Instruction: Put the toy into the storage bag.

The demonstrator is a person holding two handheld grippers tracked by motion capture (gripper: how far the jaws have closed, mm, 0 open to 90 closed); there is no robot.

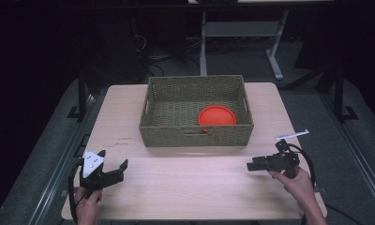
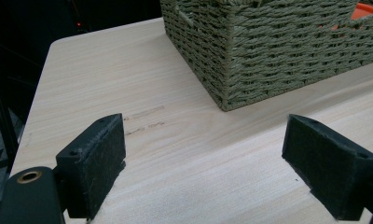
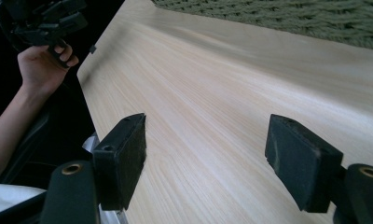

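An olive woven basket stands on the far half of the wooden table. An orange round disc lies flat inside it, toward its front right. My left gripper hovers at the table's near left corner, open and holding nothing. In the left gripper view its fingers frame bare wood, with the basket's corner ahead and a sliver of the disc showing. My right gripper is at the near right, pointing left. It is open and holds nothing.
A thin white strip lies on the table right of the basket. In the right gripper view, the other hand and its gripper sit off the table's far corner, with the basket wall along the top. Dark floor and desk legs lie beyond.
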